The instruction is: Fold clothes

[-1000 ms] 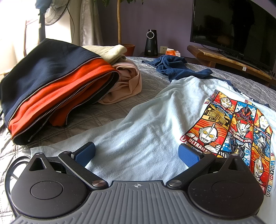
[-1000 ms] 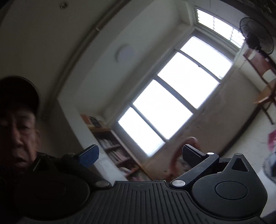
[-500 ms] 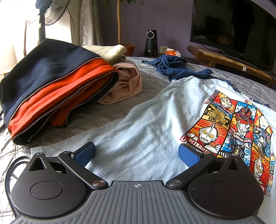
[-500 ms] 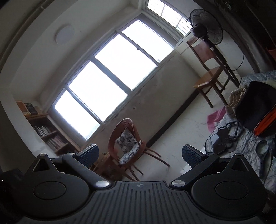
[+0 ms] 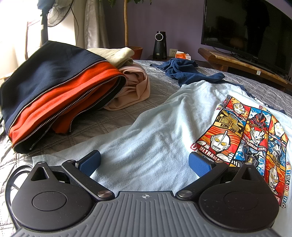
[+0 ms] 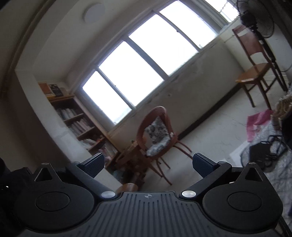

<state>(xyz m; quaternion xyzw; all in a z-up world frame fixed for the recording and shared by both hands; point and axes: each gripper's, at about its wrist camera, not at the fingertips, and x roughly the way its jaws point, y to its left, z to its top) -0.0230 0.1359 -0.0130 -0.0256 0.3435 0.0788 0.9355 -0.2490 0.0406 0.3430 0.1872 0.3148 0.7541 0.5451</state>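
A pale blue T-shirt [image 5: 155, 127] with a colourful cartoon print [image 5: 246, 131] lies spread on the grey quilted bed [image 5: 91, 125]. My left gripper [image 5: 145, 162] rests low over the shirt's near hem, open, with nothing between its blue pads. A navy and orange zip jacket [image 5: 60, 87] lies at the left, with beige and pink clothes [image 5: 135, 87] behind it. A dark blue garment [image 5: 184, 67] lies further back. My right gripper [image 6: 148, 164] is open and tilted up toward the window [image 6: 138, 63], away from the clothes.
A television [image 5: 251, 29] on a wooden stand [image 5: 237, 62] stands behind the bed at the right. A fan [image 5: 54, 14] and a plant stem stand at the back left. The right wrist view holds a wicker chair [image 6: 157, 131], a bookshelf [image 6: 78, 120], a wooden chair [image 6: 255, 60] and the bed corner with cables [image 6: 270, 147].
The left gripper has not moved. The right gripper has swung round, from the ceiling and a person's face to the window wall and chairs, and is still shifting.
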